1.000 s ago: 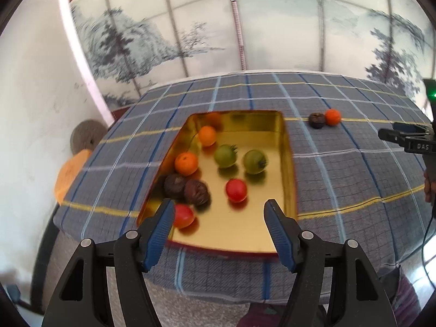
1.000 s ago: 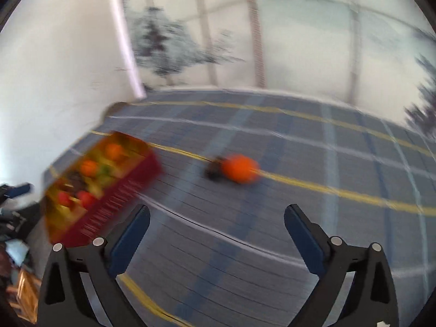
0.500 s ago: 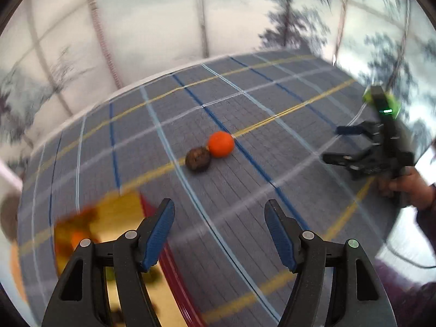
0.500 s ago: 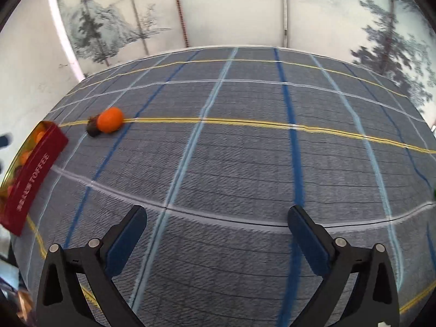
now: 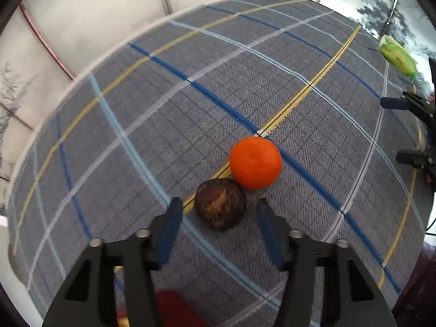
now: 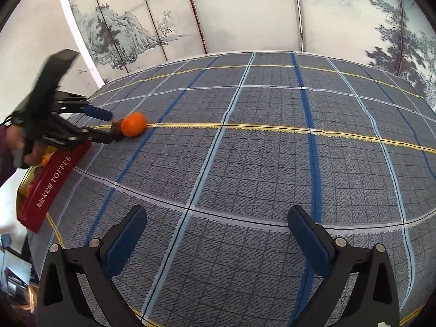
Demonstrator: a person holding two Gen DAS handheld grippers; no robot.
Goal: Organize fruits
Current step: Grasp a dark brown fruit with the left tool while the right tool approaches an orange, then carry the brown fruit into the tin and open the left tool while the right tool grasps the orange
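A dark brown wrinkled fruit (image 5: 220, 207) lies on the plaid tablecloth, touching an orange (image 5: 255, 163) just beyond it. My left gripper (image 5: 219, 209) is open, its fingers on either side of the brown fruit, not closed on it. The right wrist view shows the left gripper (image 6: 106, 126) at the orange (image 6: 133, 124), the brown fruit (image 6: 116, 128) mostly hidden behind its fingers. My right gripper (image 6: 216, 219) is open and empty above bare cloth, far from the fruits. The red toffee tin (image 6: 47, 188) with several fruits sits at the table's left edge.
A green packet (image 5: 397, 55) lies at the far right edge of the table. The right gripper's fingers (image 5: 395, 103) show at the right edge of the left wrist view. A corner of the red tin (image 5: 174, 309) shows below my left gripper. A painted folding screen stands behind the table.
My left gripper has swung from over the tin to the two loose fruits and now straddles the brown one. My right gripper has pulled back, away from the fruits.
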